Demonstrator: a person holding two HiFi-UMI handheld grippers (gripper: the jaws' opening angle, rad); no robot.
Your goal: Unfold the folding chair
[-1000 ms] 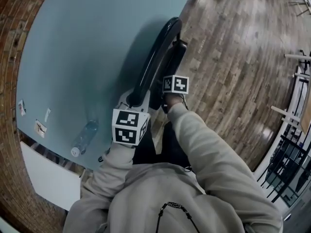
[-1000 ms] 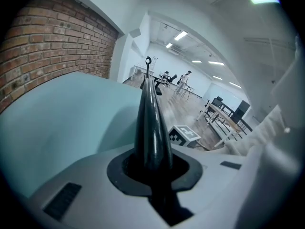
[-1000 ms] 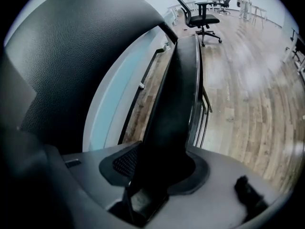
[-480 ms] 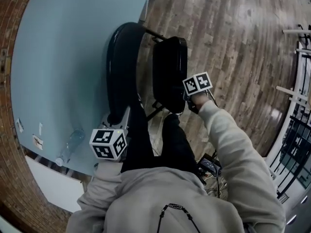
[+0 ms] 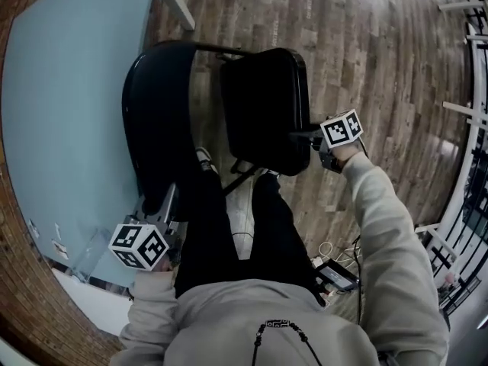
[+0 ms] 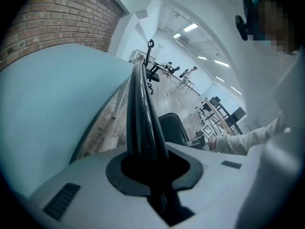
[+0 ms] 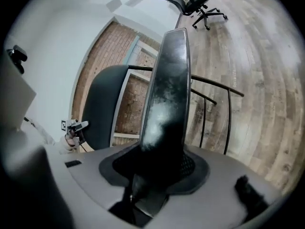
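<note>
The black folding chair stands partly spread beside the table. In the head view its backrest [image 5: 152,120] is at the left and its seat [image 5: 267,113] at the right, with a gap between them. My left gripper [image 5: 164,202] is shut on the backrest's near edge. In the left gripper view that edge [image 6: 143,118] runs up from between the jaws. My right gripper [image 5: 306,136] is shut on the seat's right edge. The right gripper view shows the seat [image 7: 167,89] edge-on, rising from the jaws, and the backrest [image 7: 100,106] behind it.
A pale blue table [image 5: 61,90] with a white leg [image 5: 175,2] lies close on the left, against the brick wall. The person's legs [image 5: 229,235] stand just behind the chair. A small device with cables [image 5: 335,274] lies on the wooden floor. Metal racks [image 5: 473,52] stand at the right.
The seat has swung out to the right, away from the backrest, carried by my right gripper. My left gripper has moved down and left with the backrest. The gap has widened.
</note>
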